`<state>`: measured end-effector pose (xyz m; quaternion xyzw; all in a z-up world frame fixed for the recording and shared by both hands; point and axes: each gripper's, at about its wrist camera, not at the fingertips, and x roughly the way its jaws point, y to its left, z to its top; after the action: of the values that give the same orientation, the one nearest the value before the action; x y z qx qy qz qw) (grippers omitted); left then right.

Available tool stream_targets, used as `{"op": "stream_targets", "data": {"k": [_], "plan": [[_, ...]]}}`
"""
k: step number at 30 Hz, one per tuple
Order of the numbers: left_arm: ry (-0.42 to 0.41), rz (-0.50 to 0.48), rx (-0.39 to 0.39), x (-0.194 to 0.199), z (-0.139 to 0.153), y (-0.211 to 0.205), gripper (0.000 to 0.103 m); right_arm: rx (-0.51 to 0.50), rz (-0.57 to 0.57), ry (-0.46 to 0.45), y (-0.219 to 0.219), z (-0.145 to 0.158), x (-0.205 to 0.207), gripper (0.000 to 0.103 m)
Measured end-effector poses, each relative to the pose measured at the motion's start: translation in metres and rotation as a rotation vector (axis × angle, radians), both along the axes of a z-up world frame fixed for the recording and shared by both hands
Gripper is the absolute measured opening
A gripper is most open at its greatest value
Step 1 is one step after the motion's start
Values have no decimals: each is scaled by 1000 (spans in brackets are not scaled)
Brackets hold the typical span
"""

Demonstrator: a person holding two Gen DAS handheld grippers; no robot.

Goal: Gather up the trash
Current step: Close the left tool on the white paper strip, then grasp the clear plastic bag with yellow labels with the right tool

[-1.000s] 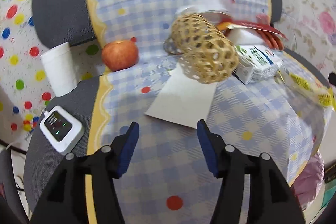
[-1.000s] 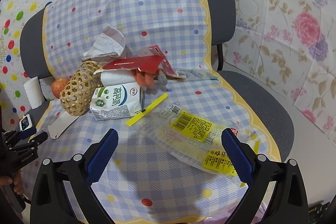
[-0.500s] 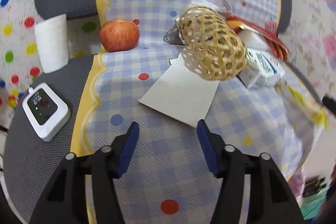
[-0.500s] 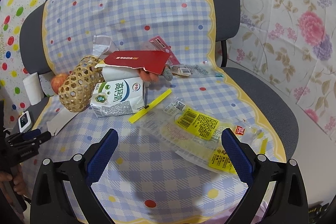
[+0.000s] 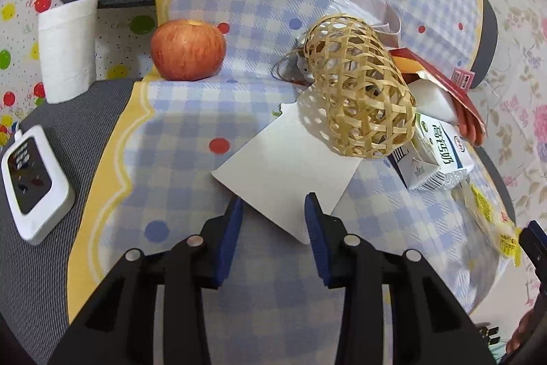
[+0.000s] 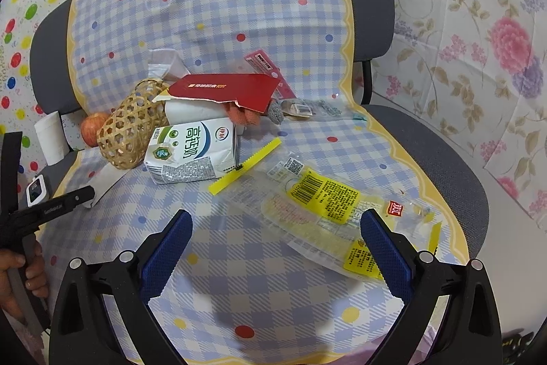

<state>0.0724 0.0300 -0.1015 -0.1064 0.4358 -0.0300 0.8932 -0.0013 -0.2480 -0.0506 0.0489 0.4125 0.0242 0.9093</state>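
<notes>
A white paper card (image 5: 287, 166) lies flat on the checked cloth, partly under a tipped woven basket (image 5: 362, 94). My left gripper (image 5: 273, 204) hovers at the card's near corner with that corner between its tips; its jaws are closing and the pads stand clear of the card. Right of the basket lie a milk carton (image 5: 437, 156) and a torn red envelope (image 6: 225, 89). My right gripper (image 6: 276, 217) stands wide open above the cloth, nothing between its fingers. Just beyond it lie a clear plastic wrapper with yellow labels (image 6: 321, 200) and a yellow strip (image 6: 246, 165).
Everything sits on a grey office chair (image 6: 444, 159) draped in the checked cloth. A red apple (image 5: 188, 50), a white paper roll (image 5: 66, 47) and a small white device (image 5: 32, 183) are at the left. Patterned sheets hang behind.
My left gripper moved forward to the card's near corner, rolled somewhat, and its jaws narrowed. The right gripper stayed nearly still and wide open.
</notes>
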Motion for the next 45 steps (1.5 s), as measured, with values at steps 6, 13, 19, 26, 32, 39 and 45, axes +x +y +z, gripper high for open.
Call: {"op": "stream_targets", "data": {"k": [6,13,19,26,32,39,45], "plan": [[-45,16,-24,0,8,5,8,-15,-20,4,-8,-1,-2,97],[-281,68,17,-45,61,21,1,-8,-103,-5,-37,1,-4,94],[-369,144,77,-62,91,31,0,-51,-114,-14,-50,-1,-11,65],[-384,134,120,-67,95,25,0,9,-151,18,-75,-17,-13,57],[-357,124,141,-66,83,18,0,91,-220,52,-110,-40,2,54],[-326,137,153,-59,73,19,0,114,-235,80,-122,-59,13,55],[-307,142,162,-58,67,18,0,119,-255,2,-119,-40,-4,55]]}}
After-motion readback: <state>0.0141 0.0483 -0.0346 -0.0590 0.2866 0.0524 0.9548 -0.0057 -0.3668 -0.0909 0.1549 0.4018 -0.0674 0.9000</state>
